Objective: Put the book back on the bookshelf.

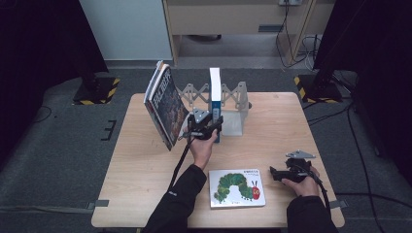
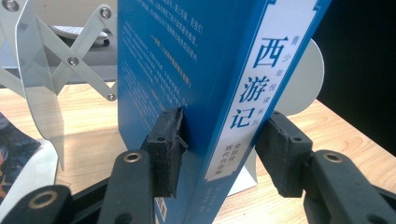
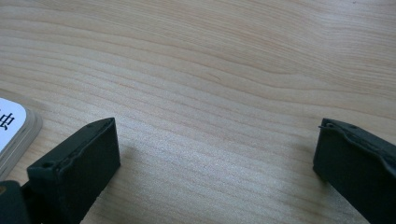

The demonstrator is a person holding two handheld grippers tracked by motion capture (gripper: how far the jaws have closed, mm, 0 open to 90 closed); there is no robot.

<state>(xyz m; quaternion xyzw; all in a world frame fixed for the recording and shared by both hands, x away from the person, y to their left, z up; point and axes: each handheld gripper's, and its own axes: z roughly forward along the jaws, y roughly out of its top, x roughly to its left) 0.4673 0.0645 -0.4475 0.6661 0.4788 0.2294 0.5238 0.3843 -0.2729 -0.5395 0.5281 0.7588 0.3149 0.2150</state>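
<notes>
Black pads (image 2: 168, 140) of the left gripper (image 2: 219, 149) straddle the upright blue book's (image 2: 196, 70) spine in the rack (image 1: 233, 104), seemingly pinching it; the right gripper (image 3: 215, 158) idles wide open.

A recording lab or studio is showing here: dark curtains (image 1: 39, 43) are flanking the surface (image 1: 145, 160), hazard-striped stand bases (image 1: 97, 91) are sitting on grey carpet (image 1: 58, 145), cables (image 1: 335, 114) are trailing.

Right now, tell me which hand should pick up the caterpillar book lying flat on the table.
Right. The right gripper rests open on the table just beside the caterpillar book, while the left gripper is at the rack, jaws around the upright blue book.
</notes>
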